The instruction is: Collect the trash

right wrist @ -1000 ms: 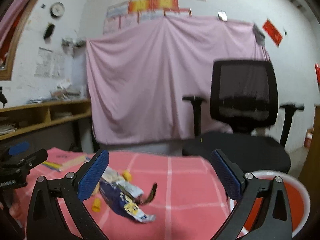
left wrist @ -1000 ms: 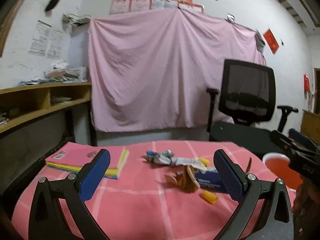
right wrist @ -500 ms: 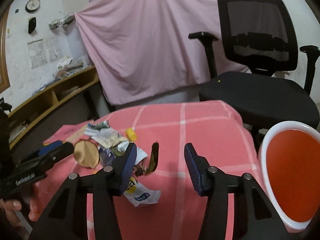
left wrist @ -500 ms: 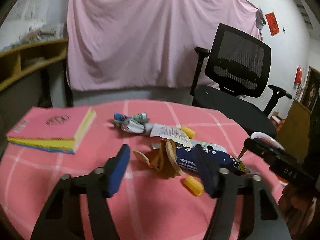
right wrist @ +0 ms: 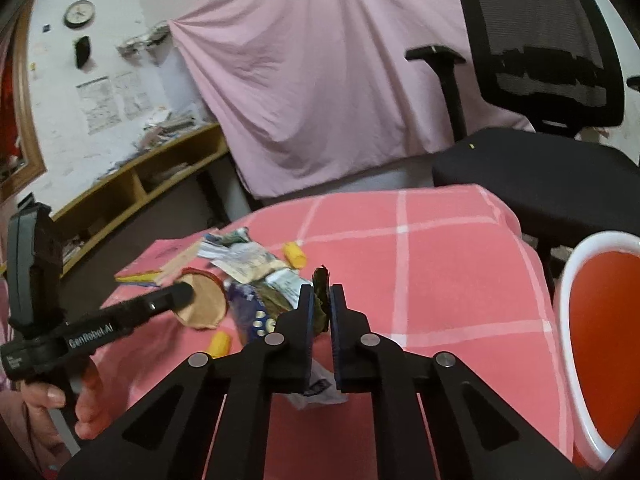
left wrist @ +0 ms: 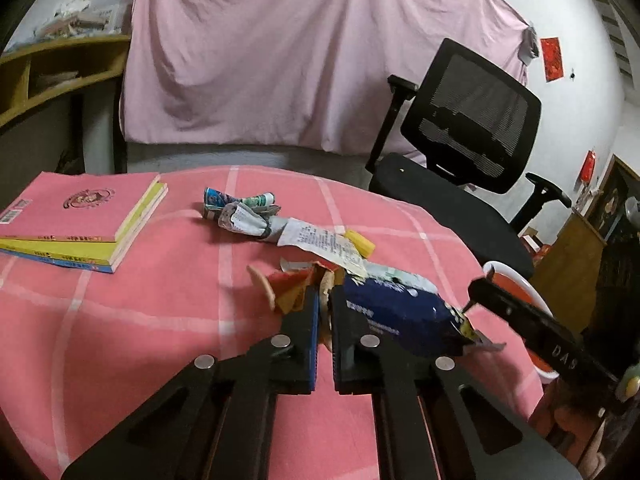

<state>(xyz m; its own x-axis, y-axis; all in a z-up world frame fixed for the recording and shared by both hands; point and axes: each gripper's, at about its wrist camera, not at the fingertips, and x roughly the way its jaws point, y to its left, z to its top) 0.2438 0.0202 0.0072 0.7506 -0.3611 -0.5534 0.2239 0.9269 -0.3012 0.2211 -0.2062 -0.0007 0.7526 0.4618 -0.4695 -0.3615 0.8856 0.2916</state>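
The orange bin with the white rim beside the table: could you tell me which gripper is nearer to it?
Right. The right gripper pinches a dark scrap just beside the orange bin; the left gripper sits farther off, across the trash pile.

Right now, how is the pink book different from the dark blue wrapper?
The pink book lies flat and neat on top of a stack; the dark blue wrapper is crumpled and puffy. The book sits apart at the left; the wrapper is tangled among other scraps. Both are on the pink checked cloth.
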